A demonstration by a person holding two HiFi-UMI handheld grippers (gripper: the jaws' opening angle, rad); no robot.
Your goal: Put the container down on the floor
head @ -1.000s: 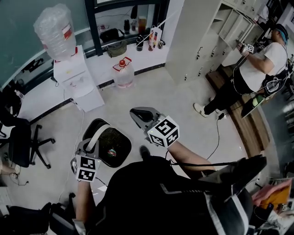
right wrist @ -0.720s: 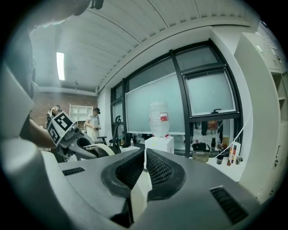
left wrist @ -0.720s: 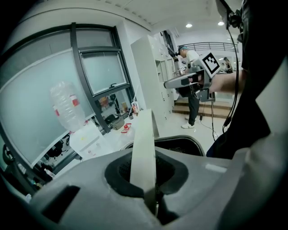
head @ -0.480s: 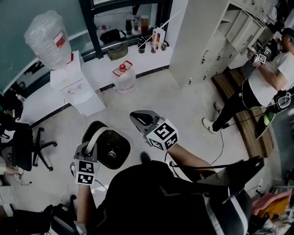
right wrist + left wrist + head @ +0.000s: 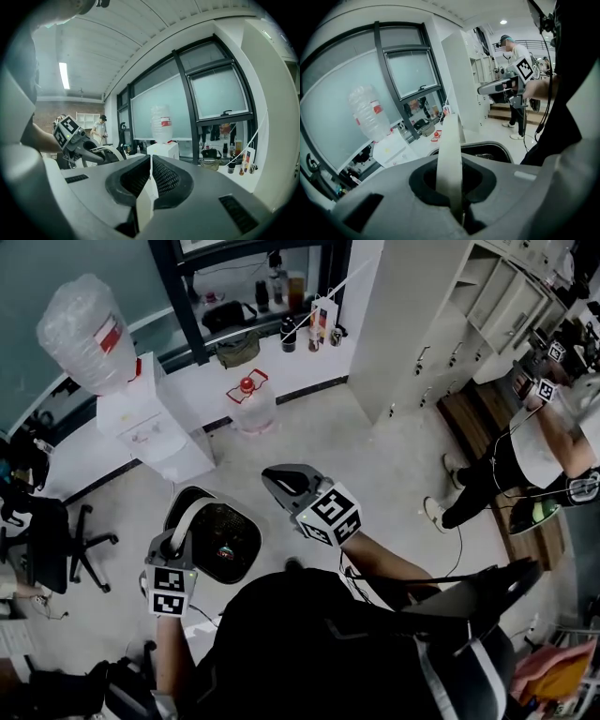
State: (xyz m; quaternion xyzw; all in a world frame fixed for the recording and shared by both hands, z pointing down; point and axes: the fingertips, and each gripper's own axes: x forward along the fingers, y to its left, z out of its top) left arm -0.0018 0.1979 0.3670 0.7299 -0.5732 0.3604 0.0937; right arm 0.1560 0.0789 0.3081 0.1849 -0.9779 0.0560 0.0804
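Note:
A black, rounded container [image 5: 225, 545] with a white hoop handle [image 5: 183, 521] hangs low at my left side in the head view. My left gripper [image 5: 175, 547] is shut on that handle. In the left gripper view the white handle band [image 5: 450, 150] runs up between the jaws, with the container's dark rim [image 5: 490, 147] just beyond. Whether the container's base touches the floor is hidden. My right gripper [image 5: 281, 482] is held out ahead, shut and with nothing in it. The right gripper view shows its ribbed pads [image 5: 161, 176] pressed together.
A white water dispenser [image 5: 150, 423] with a big bottle stands at the back left, and a red-capped water jug [image 5: 251, 399] sits on the floor beyond the container. An office chair [image 5: 52, 549] is at the left. White cabinets [image 5: 441, 315] and another person [image 5: 520, 460] are at the right.
The head view has drifted a little. Both grippers and the container keep their places. The person at the right has shifted further right.

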